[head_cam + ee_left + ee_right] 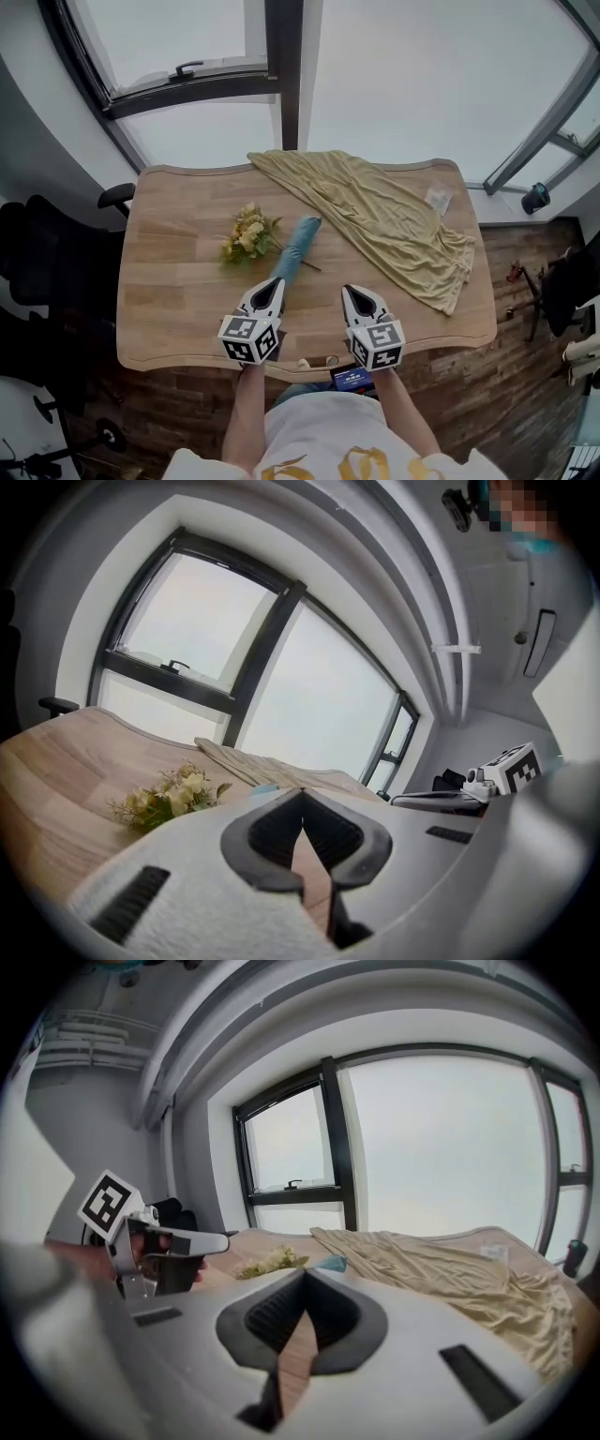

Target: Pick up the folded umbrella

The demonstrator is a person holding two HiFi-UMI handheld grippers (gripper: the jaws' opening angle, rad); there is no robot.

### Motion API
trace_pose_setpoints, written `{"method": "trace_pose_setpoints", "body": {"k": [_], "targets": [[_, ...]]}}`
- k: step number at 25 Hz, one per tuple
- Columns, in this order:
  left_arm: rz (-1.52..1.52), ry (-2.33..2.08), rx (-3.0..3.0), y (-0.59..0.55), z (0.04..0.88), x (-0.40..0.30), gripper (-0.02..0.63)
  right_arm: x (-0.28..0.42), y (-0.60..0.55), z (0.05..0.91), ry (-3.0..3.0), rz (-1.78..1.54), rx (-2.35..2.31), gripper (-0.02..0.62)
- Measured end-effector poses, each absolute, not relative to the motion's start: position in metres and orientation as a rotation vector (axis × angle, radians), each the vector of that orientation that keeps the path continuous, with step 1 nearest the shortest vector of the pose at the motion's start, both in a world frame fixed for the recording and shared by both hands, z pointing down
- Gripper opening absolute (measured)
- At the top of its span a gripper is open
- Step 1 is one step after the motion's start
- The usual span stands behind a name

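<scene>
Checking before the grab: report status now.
Left gripper, right gripper shut, empty. Teal folded umbrella lies on wooden table, ungripped. Yellow flower bunch close beside it.

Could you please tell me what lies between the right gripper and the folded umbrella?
The head view shows only bare table between the right gripper and the folded umbrella, besides a thin flower stem by the umbrella.

Left gripper (pixel 273 282) and right gripper (pixel 352 291) side by side, both pointed forward, each with 2 jaws together.
</scene>
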State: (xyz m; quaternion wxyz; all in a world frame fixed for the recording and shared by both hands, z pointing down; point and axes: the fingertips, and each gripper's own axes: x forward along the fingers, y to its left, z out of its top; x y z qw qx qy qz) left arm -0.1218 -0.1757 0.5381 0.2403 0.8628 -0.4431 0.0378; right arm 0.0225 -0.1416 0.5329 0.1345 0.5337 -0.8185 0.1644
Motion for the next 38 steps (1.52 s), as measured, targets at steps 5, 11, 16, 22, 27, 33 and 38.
{"method": "trace_pose_setpoints", "body": {"k": [5, 11, 16, 22, 27, 33, 38], "targets": [[0.110, -1.223, 2.357, -0.189, 0.539, -0.123, 0.020, 0.025, -0.153, 0.539, -2.358, 0.497, 1.553, 0.009], [0.139, -1.252, 2.361, -0.203, 0.541, -0.127, 0.020, 0.019, -0.173, 0.546, -2.389, 0.494, 1.526, 0.010], [0.155, -1.280, 2.351, -0.216, 0.545, -0.130, 0.020, 0.017, -0.191, 0.548, -2.408, 0.482, 1.508, 0.010], [0.178, -1.298, 2.324, -0.227, 0.557, -0.127, 0.020, 0.022, -0.200, 0.563, -2.394, 0.513, 1.480, 0.010], [0.231, -1.282, 2.296, -0.231, 0.572, -0.125, 0.020, 0.022, -0.208, 0.574, -2.391, 0.543, 1.457, 0.010], [0.314, -1.247, 2.264, -0.239, 0.593, -0.122, 0.020, 0.023, -0.216, 0.591, -2.373, 0.586, 1.438, 0.011], [0.397, -1.205, 2.229, -0.249, 0.613, -0.119, 0.023, 0.023, -0.228, 0.606, -2.355, 0.622, 1.426, 0.009]]}}
